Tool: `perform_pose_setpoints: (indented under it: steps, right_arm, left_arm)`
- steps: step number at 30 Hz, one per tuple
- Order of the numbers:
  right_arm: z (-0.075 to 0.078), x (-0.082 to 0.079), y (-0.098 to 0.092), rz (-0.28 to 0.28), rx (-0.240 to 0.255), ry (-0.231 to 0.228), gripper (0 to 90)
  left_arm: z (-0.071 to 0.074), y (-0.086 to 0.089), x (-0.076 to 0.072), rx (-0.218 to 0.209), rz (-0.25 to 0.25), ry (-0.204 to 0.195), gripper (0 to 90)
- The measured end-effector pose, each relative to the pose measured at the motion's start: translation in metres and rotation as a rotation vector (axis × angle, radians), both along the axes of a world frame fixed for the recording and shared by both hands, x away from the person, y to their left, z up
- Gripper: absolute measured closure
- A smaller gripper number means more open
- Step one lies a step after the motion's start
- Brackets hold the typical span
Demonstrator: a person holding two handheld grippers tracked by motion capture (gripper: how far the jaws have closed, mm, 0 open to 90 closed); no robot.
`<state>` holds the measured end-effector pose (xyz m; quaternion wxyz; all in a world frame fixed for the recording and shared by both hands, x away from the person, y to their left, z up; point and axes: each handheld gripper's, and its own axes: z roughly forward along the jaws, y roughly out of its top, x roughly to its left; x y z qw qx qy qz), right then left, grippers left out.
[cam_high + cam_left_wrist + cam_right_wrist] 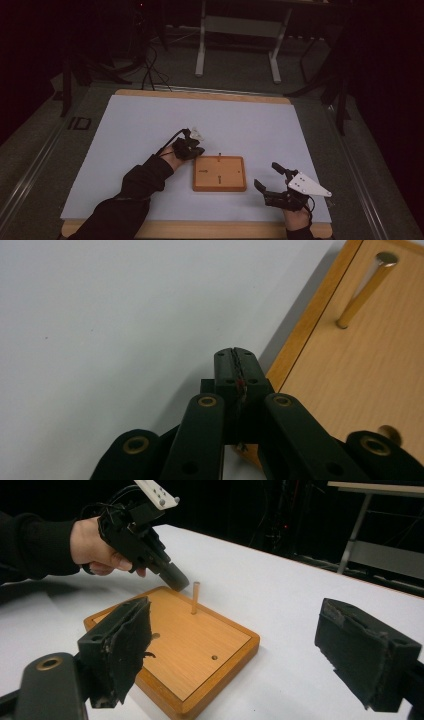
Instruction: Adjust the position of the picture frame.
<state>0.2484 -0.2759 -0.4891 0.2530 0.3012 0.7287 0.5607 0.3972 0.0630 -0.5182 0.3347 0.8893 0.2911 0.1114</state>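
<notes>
A square wooden board [231,185] lies on the white mat, and one thin peg [195,597] stands upright near its far edge. Two small holes [214,657] show in its top. My left gripper [196,151] is shut and tilts down just off the board's corner, close to that peg. In the left gripper view its jaws are pressed together, with a tiny red speck in the seam. My right gripper [266,175] stands wide open to the right of the board. Its pads [122,642] hold nothing and frame the board [190,645].
A white mat [150,125] covers most of the wooden table [200,94]. Behind the table are a dark floor, cables [150,70] and a white desk frame [240,40]. A brass-coloured peg [362,290] rises from the board [350,375] in the left gripper view.
</notes>
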Motion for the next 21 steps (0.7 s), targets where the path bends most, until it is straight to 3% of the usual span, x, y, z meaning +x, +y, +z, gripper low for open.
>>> perform_pose_setpoints:
  steps: [3, 6, 11, 21]
  right_arm:
    - [0.0, 0.0, 0.0, 0.0, 0.0, 0.0, 14.6]
    - [0.0, 0.0, 0.0, 0.001, 0.001, 0.0, 14.6]
    - [0.0, 0.0, 0.0, 0.001, 0.001, -0.002, 14.5]
    - [0.0, 0.0, 0.0, 0.0, 0.0, 0.001, 14.6]
  left_arm:
    - [-0.002, 0.001, 0.0, -0.01, -0.001, 0.015, 90.0]
    - [-0.002, -0.001, -0.003, 0.0, -0.003, -0.005, 90.0]
    - [-0.002, 0.0, -0.001, 0.0, 0.002, -0.003, 90.0]
    - [0.012, 0.008, -0.005, -0.04, 0.004, -0.025, 90.0]
